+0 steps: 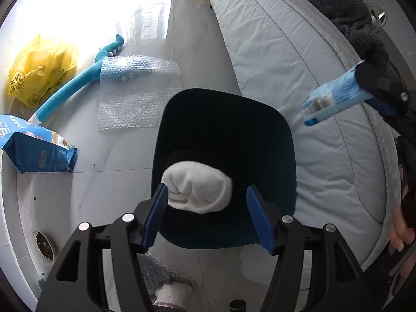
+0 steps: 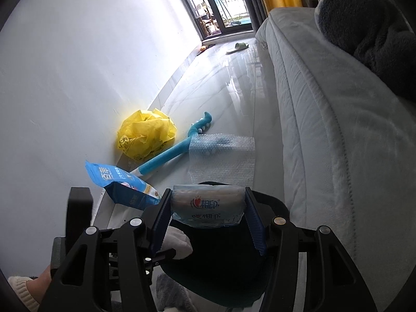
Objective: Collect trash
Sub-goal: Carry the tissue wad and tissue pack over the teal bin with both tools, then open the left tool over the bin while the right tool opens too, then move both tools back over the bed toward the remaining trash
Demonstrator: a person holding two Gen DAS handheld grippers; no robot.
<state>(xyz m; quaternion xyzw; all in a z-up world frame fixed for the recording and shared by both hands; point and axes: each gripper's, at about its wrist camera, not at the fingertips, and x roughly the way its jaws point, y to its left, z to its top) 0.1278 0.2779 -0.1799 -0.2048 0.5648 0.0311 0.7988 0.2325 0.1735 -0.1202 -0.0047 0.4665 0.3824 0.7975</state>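
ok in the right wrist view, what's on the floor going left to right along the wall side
blue bag → yellow bag → blue foam toy → bubble wrap → sofa

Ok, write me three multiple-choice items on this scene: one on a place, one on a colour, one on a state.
1. Where does the bubble wrap lie?
A. on the floor beside the bed
B. on the bed
C. inside the bin

2. What colour is the crumpled bag by the wall?
A. red
B. yellow
C. black

3. What is the right gripper doing?
A. hanging open and empty
B. gripping the blue pouch
C. clamping a tissue pack

Answers:
1. A, the wrap lies flat on the tiles, between the bed and the wall.
2. B, the bag is bright yellow in both views.
3. C, the pack sits pinched between its jaws above the dark bin.
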